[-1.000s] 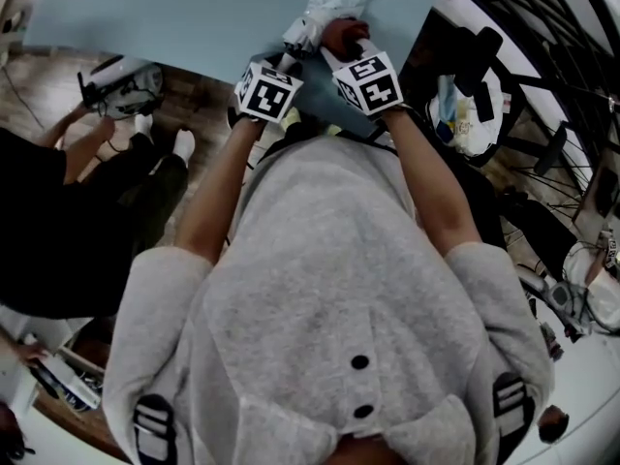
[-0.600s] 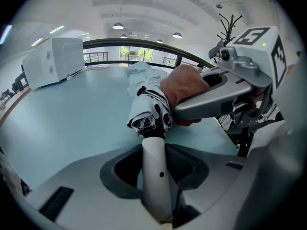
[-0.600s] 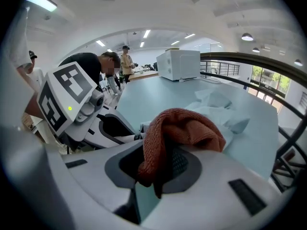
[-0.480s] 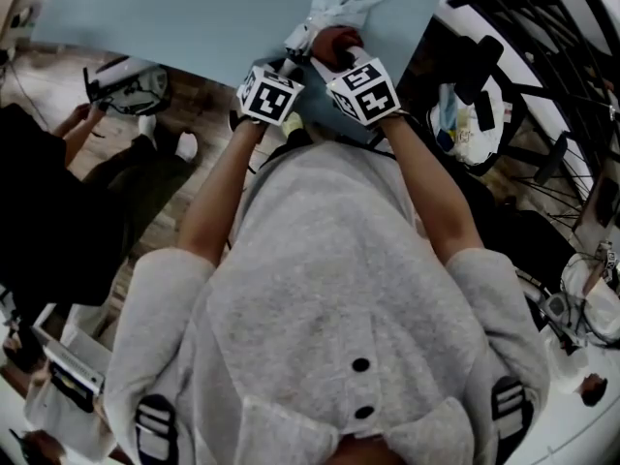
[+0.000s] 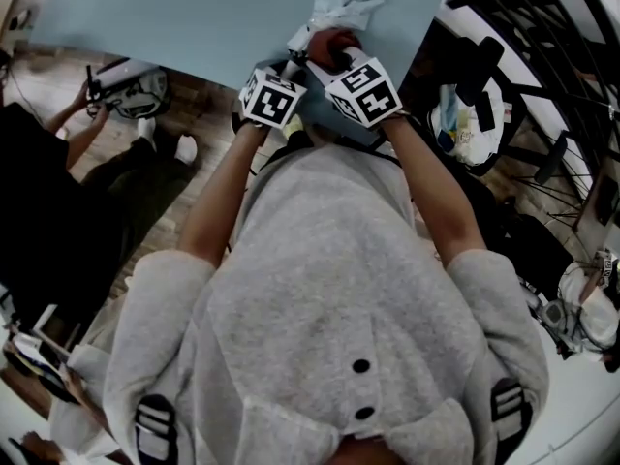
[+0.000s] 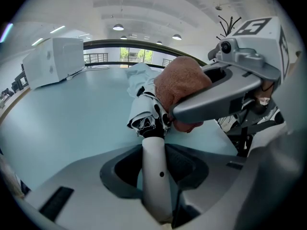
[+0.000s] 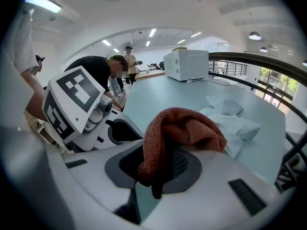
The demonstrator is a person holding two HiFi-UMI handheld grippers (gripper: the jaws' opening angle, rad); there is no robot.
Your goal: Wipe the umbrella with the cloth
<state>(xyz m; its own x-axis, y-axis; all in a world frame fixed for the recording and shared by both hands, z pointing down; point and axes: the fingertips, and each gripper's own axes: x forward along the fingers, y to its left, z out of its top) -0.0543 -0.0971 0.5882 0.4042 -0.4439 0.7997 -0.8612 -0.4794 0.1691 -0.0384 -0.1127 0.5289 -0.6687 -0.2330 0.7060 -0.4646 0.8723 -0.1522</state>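
Pale blue bench point(image 5: 174, 17) in bright hall, folded white umbrella point(image 6: 143, 110) lying on it, left gripper point(image 6: 158, 171) clamped on its handle point(image 6: 154, 150), right gripper point(image 7: 156, 169) gripping rust cloth point(image 7: 187, 126), cloth against umbrella fabric.

Head view looks steeply down; both gripper views look closely across the table point(image 6: 57, 114).

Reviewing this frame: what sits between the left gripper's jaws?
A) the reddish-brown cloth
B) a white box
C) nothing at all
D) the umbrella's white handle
D: the left gripper view shows the left gripper closed on the umbrella handle, while the cloth is clamped in the right gripper.
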